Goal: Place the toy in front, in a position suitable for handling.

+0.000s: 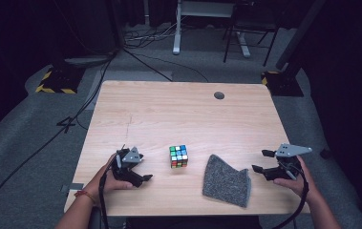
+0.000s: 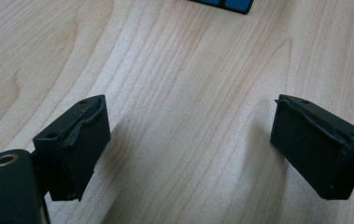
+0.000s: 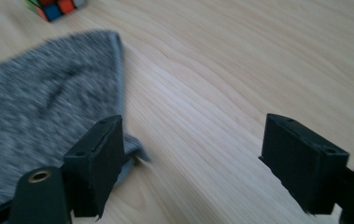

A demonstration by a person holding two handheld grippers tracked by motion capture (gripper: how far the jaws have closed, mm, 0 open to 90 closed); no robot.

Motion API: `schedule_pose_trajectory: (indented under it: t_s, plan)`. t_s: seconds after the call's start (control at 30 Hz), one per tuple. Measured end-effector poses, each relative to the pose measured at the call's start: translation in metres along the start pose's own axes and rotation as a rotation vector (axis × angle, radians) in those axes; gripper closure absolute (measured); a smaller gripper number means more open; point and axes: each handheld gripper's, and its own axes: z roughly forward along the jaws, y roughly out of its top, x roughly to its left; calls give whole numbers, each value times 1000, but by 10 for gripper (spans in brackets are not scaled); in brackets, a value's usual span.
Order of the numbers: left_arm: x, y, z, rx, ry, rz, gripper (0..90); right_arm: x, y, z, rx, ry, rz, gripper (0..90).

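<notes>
**Both tongs open, cube and cloth between them**

Left tongs low over the tabletop, jaws spread wide, nothing held; in the left gripper view only bare wood between the jaws, with the puzzle cube straight ahead and well apart. Right tongs likewise spread and empty, aimed inward at the grey cloth. In the right gripper view, cloth corner just beside the one jaw, probably touching it, so likely lined up for a pinch on that corner.

Cube upright, resting flat between the two tongs, near the cloth's far edge yet apart from it. Cloth lying flat, one corner pointing toward the right tongs. Plenty of open wood beyond both things; near edge of the tabletop close behind the cloth, so little room for dragging backward there.
</notes>
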Motion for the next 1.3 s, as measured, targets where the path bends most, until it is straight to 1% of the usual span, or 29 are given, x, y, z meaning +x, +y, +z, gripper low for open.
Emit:
schedule_pose_trajectory:
  t_s: [0.07,0.1,0.13,0.17,0.2,0.23,0.33,0.37,0.4,0.43,0.47,0.5,0.53,0.57,0.63,0.67,0.7,0.8,0.83,0.87,0.93,1.0,1.03,1.07,1.17,1.2,1.27,1.3]
  plan:
    - [0,0,0,0,1,0,124,11,11,-2,-8,28,-37,230]
    - [0,0,0,0,2,0,124,16,15,-3,-10,35,-50,230]
    - [0,0,0,1,2,0,124,28,24,-1,-13,73,-75,229]
    - [0,0,0,0,2,-1,124,34,28,1,-7,85,-95,225]
    - [0,0,0,0,3,-2,124,34,28,1,-7,85,-95,225]
    - [0,0,0,1,4,-3,124,39,30,2,-2,93,-110,225]
    - [-1,0,0,1,8,-8,125,58,39,10,8,142,-149,233]
    - [-1,0,0,1,9,-8,125,70,43,16,22,163,-176,242]
    - [-1,0,0,1,9,-8,125,70,43,16,22,163,-176,242]
    - [-1,0,0,1,9,-8,124,75,43,20,28,179,-187,244]
    - [-1,0,0,0,9,-7,124,85,44,28,53,198,-209,251]
    - [-1,0,0,0,9,-7,124,85,44,28,53,198,-209,251]
    - [-1,0,0,1,9,-8,125,89,43,32,63,210,-222,254]
    - [-1,0,0,1,9,-9,125,96,40,40,77,210,-235,260]
    - [-1,0,0,1,9,-9,124,98,39,43,83,214,-235,263]
    - [-1,0,0,1,10,-9,125,102,35,49,102,225,-241,267]
    - [-1,0,0,1,10,-9,125,104,34,52,106,221,-251,272]
    - [-1,0,0,1,11,-9,125,106,30,57,113,216,-257,274]
    - [-1,0,0,1,11,-10,125,107,29,60,124,213,-255,273]
    - [-1,0,0,1,11,-10,125,108,25,64,135,192,-265,270]
    - [-1,0,0,2,12,-11,125,108,24,66,137,188,-262,270]
    - [-1,0,0,2,12,-11,124,106,21,70,151,171,-258,270]
    - [-1,0,0,2,13,-12,124,105,20,72,153,165,-265,267]
    - [-1,1,1,3,12,-12,123,104,19,73,156,160,-256,263]
    - [-2,2,2,3,17,-18,121,100,18,76,154,176,-243,276]
    - [-3,3,3,4,18,-19,121,98,17,76,154,184,-232,292]
    - [-4,5,5,3,22,-24,121,93,17,76,152,193,-210,354]
    - [-5,7,7,4,27,-26,119,90,17,76,151,194,-215,389]
